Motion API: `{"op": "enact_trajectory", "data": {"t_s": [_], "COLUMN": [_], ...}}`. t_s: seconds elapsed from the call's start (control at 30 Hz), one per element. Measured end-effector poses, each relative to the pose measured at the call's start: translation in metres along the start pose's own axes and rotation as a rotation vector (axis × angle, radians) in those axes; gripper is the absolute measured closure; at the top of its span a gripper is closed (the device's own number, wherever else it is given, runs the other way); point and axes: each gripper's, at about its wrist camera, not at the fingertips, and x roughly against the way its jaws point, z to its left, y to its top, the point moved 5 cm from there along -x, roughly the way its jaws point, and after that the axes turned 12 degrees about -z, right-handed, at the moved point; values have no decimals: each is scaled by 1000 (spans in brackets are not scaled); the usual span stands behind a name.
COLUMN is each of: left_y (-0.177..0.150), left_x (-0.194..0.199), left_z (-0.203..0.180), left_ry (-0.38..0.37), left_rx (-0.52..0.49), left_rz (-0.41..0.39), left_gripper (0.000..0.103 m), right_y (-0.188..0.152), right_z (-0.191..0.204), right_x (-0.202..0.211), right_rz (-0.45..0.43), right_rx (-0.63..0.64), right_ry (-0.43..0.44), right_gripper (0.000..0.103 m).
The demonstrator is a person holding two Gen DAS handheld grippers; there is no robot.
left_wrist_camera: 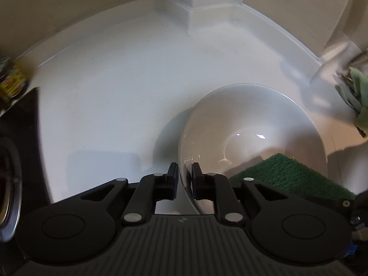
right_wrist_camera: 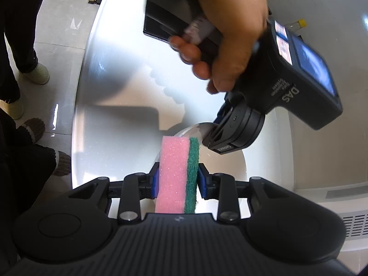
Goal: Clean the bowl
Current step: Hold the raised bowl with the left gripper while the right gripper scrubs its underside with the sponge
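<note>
One bowl, one sponge, two grippers on the white counter.
We see the left gripper [left_wrist_camera: 184, 172] clamped on the bowl [left_wrist_camera: 250, 124] rim (counter [left_wrist_camera: 119, 87] bare toward the back wall); right gripper [right_wrist_camera: 177, 179] squeezes the sponge [right_wrist_camera: 176, 174] over the bowl.

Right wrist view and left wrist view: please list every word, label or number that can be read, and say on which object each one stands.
"DAS": on the dark body of the left gripper, held by a hand.
Smaller print beside "DAS": too blurred to read.
Stickers on that body: unreadable.
Embossed word on its finger: too small.
Yellow label on a jar: blurred.
Bowl and sponge: no text.
</note>
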Motion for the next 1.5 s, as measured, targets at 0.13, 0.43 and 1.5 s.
{"op": "enact_trajectory", "data": {"t_s": [0.13,0.43,1.5], "left_y": [-5,12,17], "left_x": [3,-12,-1], "left_z": [-6,9,23], "left_ry": [10,-81,-193], "left_rx": [-27,-51,-77], "left_rz": [-16,19,115], "left_gripper": [86,84,89], "right_y": [-3,-8,-7], "right_z": [2,5,5], "right_x": [1,3,4], "right_rz": [-12,-35,-25], "right_rx": [-2,-5,20], "right_ry": [2,8,16], "right_gripper": [75,75,75]}}
